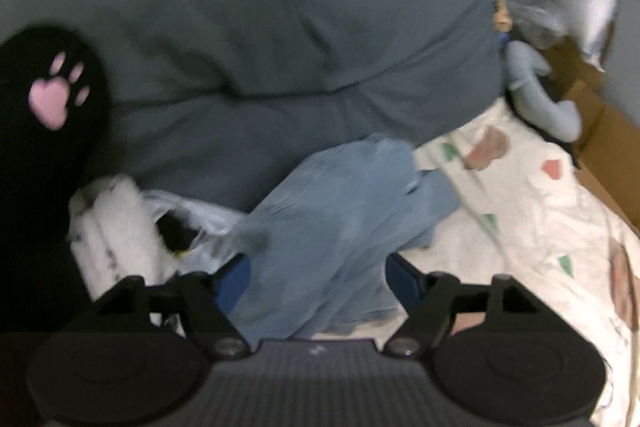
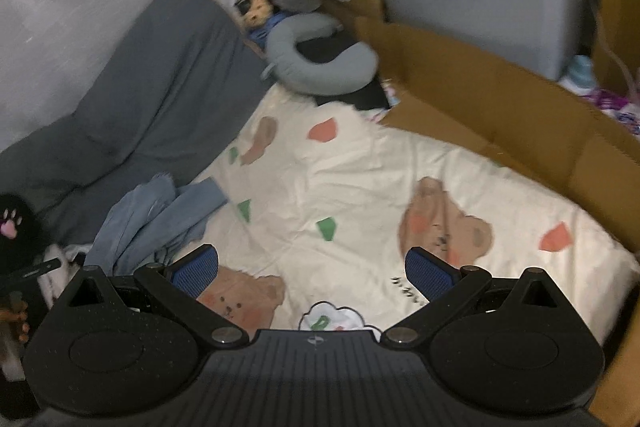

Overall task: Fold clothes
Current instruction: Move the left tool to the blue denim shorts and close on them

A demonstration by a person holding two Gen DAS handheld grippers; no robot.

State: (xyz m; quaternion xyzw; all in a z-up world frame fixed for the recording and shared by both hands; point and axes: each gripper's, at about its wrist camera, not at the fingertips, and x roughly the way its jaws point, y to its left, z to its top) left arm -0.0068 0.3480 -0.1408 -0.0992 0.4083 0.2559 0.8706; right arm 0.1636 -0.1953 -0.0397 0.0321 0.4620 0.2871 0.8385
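A crumpled light blue denim garment (image 1: 332, 227) lies where the cream bear-print sheet (image 1: 520, 195) meets the grey duvet. My left gripper (image 1: 320, 279) is open just above it, and the cloth bunches up between the two blue pads (image 1: 236, 279) without being pinched. In the right wrist view the same garment (image 2: 156, 223) sits at the left. My right gripper (image 2: 313, 273) is open over the bare bear-print sheet (image 2: 360, 179), to the right of the garment, with nothing between its fingers.
A grey duvet (image 1: 280, 67) fills the back. A black paw-print plush (image 1: 52, 99) and a white fluffy item (image 1: 112, 227) lie at the left. A grey neck pillow (image 2: 320, 63) and a doll (image 2: 256, 11) sit at the far end. Cardboard (image 2: 500, 115) walls the right side.
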